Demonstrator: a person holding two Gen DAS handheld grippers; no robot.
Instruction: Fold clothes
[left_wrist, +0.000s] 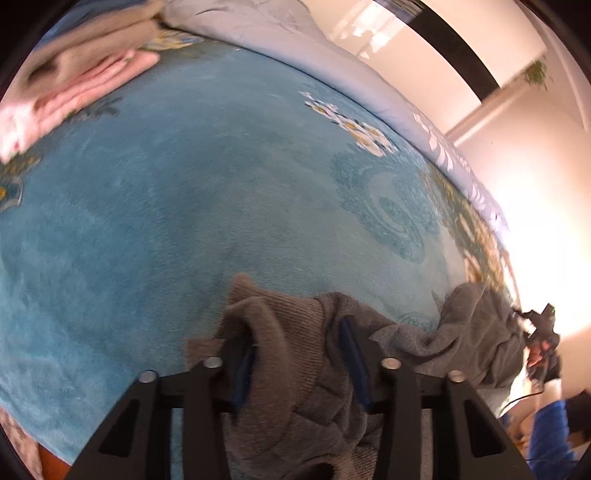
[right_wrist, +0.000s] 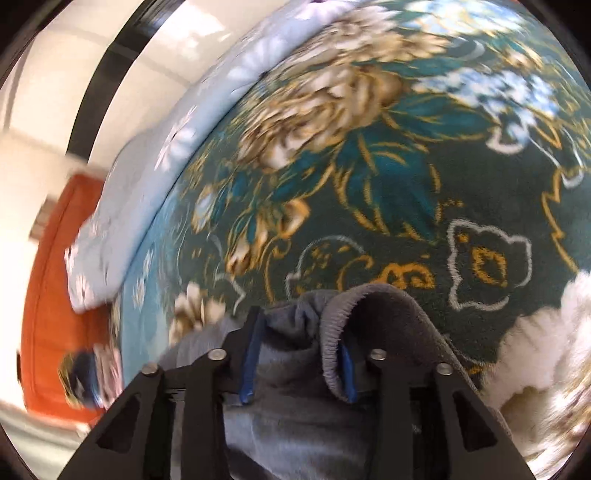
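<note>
A grey knit garment hangs bunched between my two grippers above a blue plush blanket. My left gripper is shut on one ribbed edge of it, with cloth draped over the blue pads. The garment stretches right toward my right gripper, small at the frame's edge. In the right wrist view my right gripper is shut on the grey garment at its ribbed hem, over the dark green flowered part of the blanket.
A pile of folded pink and beige clothes lies at the far left of the blanket. A pale blue flowered quilt runs along the blanket's far edge, also in the right wrist view. White fluffy fabric lies at right. An orange surface shows beyond the bed.
</note>
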